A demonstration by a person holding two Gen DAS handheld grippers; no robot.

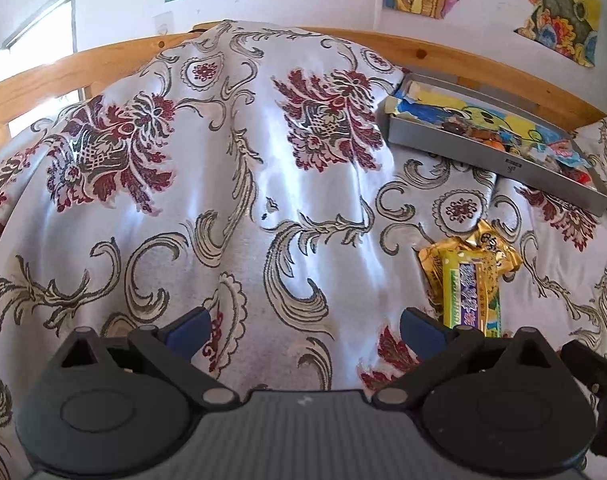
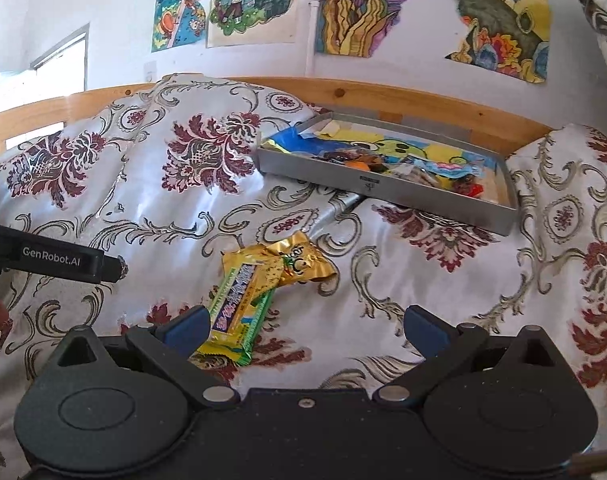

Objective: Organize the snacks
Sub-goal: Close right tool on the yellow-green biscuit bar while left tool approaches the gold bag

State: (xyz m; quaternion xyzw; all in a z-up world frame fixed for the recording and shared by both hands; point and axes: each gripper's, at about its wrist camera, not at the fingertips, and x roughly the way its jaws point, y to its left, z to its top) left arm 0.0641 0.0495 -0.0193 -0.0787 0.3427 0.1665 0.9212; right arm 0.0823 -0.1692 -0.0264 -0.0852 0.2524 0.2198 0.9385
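A green-and-yellow snack bar (image 2: 239, 316) lies on the patterned bedspread, partly over a gold snack packet (image 2: 299, 266). My right gripper (image 2: 307, 330) is open and empty, and the bar lies just inside its left fingertip. In the left wrist view the same bar (image 1: 471, 296) and gold packet (image 1: 491, 248) lie to the right of my left gripper (image 1: 305, 330), which is open with only cloth between its fingers. A grey tray (image 2: 383, 190) with several small snacks on a colourful liner rests farther back, also visible as the tray (image 1: 503, 164) at upper right.
A raised hump of bedspread (image 1: 231, 140) fills the left and middle. A wooden bed rail (image 2: 383, 94) runs behind the tray, with drawings on the wall above. The left gripper's body (image 2: 59, 258) pokes in at the left of the right wrist view.
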